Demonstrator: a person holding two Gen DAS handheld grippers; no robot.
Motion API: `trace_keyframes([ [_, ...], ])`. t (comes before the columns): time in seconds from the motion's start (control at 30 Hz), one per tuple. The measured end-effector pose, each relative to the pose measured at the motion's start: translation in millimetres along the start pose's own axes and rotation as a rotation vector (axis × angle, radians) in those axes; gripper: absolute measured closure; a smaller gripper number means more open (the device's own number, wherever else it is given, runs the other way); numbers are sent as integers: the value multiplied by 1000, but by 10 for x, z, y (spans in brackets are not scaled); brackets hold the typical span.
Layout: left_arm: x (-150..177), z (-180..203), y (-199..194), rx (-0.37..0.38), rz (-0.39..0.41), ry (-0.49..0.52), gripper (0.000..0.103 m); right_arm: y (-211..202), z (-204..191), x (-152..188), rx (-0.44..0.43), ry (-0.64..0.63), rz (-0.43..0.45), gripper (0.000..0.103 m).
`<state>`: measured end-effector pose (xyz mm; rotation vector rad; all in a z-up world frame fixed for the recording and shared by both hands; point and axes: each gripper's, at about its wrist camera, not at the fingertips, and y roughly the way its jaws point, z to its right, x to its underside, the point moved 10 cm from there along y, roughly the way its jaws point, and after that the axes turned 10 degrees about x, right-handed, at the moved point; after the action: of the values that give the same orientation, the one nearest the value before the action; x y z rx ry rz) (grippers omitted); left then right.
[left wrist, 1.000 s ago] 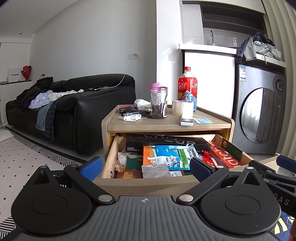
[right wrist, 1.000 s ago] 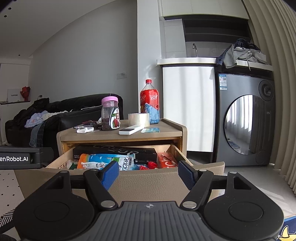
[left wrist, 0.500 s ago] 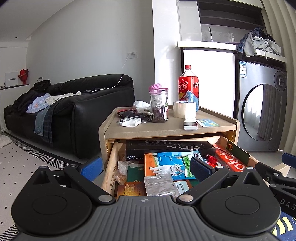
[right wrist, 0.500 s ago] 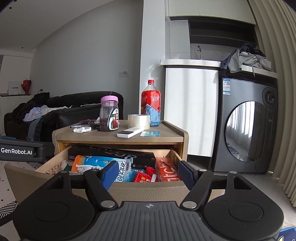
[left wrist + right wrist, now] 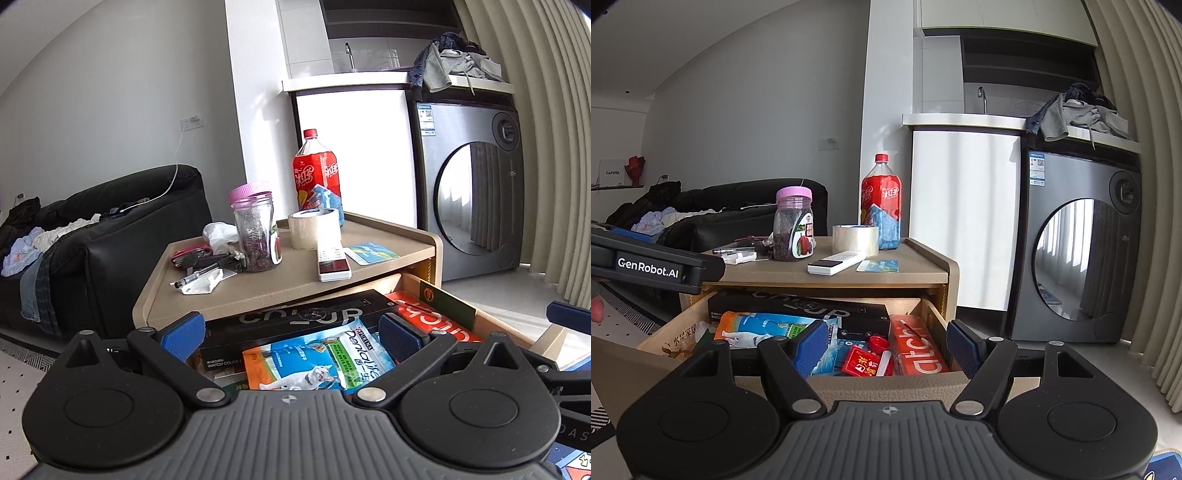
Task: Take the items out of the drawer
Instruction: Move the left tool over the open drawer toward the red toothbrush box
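Note:
The beige side table's drawer [image 5: 871, 382] stands pulled open. In it lie a blue-and-orange cat-treat pouch [image 5: 317, 363] [image 5: 764, 328], a long black box [image 5: 295, 319] [image 5: 798, 312], a red-orange box [image 5: 439, 325] [image 5: 919, 347] and a small red packet [image 5: 862, 362]. My left gripper [image 5: 291, 332] is open and empty, hovering over the pouch. My right gripper [image 5: 886, 343] is open and empty above the drawer's front right part. The left gripper's body [image 5: 650, 264] shows at the left of the right wrist view.
On the table top [image 5: 266, 288] stand a pink-lidded jar [image 5: 255, 229], a red drink bottle [image 5: 317, 173], a tape roll [image 5: 314, 229], a white remote [image 5: 332, 264], a card and a pen. A black sofa [image 5: 110, 236] is left, a washing machine [image 5: 472, 192] right.
Both grippers have risen and moved forward over the open drawer. The left one now looks down on the pouch and the table top. Both stay open.

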<state>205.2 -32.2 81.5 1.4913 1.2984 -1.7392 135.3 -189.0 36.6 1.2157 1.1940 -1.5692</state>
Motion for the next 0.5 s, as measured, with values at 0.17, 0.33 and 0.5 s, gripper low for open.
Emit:
trace_keyframes([
  [0.17,-157,104,175,32,-10,65,0,55,24,50,0,12,-12,29],
  [0.33,-258,227,351,30,-19,174,0,77,27,59,-10,21,-11,29],
  [0.5,-299,400,483,71,-41,228,0,62,60,47,-15,17,0,29],
])
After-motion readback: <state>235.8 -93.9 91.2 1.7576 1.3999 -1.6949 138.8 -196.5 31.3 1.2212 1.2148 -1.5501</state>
